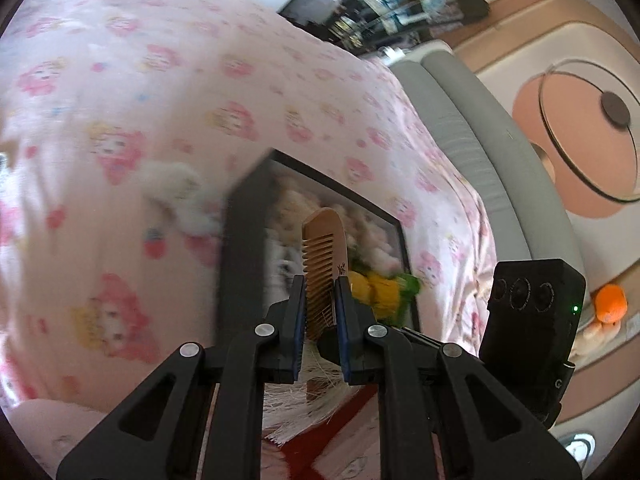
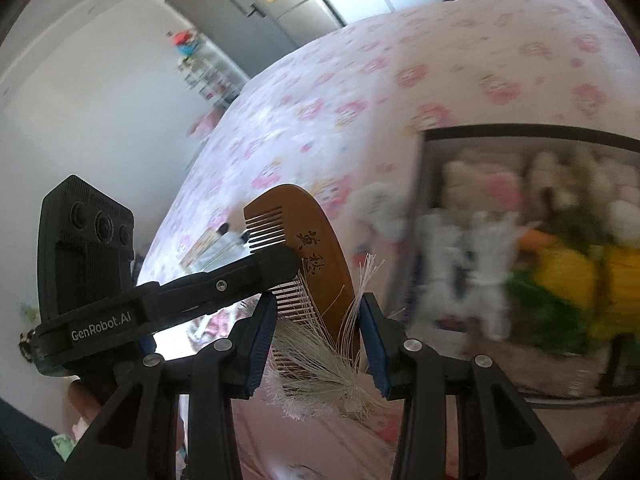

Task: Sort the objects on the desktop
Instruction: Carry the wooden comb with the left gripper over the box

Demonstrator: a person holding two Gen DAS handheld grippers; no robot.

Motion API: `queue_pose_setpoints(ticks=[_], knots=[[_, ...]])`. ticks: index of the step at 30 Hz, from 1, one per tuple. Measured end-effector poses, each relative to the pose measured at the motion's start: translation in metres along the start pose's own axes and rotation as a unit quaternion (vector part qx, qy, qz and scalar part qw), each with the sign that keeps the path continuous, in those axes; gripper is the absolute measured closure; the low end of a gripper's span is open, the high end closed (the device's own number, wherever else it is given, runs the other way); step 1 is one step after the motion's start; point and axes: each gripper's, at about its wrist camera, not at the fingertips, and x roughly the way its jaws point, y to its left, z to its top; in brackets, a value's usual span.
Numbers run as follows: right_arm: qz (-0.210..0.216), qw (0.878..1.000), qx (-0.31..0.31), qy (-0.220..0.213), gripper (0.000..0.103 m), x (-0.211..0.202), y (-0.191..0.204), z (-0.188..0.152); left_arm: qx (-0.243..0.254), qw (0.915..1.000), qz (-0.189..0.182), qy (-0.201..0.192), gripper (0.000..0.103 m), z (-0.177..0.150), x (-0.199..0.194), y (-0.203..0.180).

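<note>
A wooden comb stands clamped between the fingers of my left gripper, held above a black box of plush toys. In the right wrist view the same comb shows, with the left gripper's finger pressed across its teeth. My right gripper is open, its jaws on either side of the comb's lower end and a whitish tassel hanging from it. I cannot tell whether the right pads touch the comb.
The black box holds plush toys, yellow and green ones among them. It sits on a bed with a pink cartoon-print sheet. A white plush lies beside the box. A grey bed edge is at the right.
</note>
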Motion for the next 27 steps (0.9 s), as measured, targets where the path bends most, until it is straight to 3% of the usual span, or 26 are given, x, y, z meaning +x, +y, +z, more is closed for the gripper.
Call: queue_pose_setpoints(ticks=[3, 9, 14, 21, 27], knots=[[-0.02, 1.0, 0.01, -0.013, 0.065, -0.018, -0.022, 0.002, 0.008, 0.9998, -0.014, 0.012, 0.09, -0.002, 0.027, -0.021], [-0.053, 0.998, 0.018, -0.022, 0.065, -0.038, -0.068, 0.019, -0.023, 0.9989, -0.036, 0.022, 0.091, 0.005, 0.083, -0.045], [-0.052, 0.998, 0.012, -0.018, 0.065, -0.043, -0.1, 0.032, -0.034, 0.9988, -0.035, 0.011, 0.091, 0.005, 0.112, -0.055], [-0.027, 0.999, 0.029, 0.013, 0.065, -0.019, -0.136, 0.012, -0.051, 0.9985, 0.008, 0.02, 0.091, -0.017, 0.137, -0.04], [-0.029, 0.999, -0.001, 0.019, 0.065, -0.018, -0.124, 0.006, -0.05, 0.9984, 0.026, 0.005, 0.092, -0.029, 0.127, -0.041]])
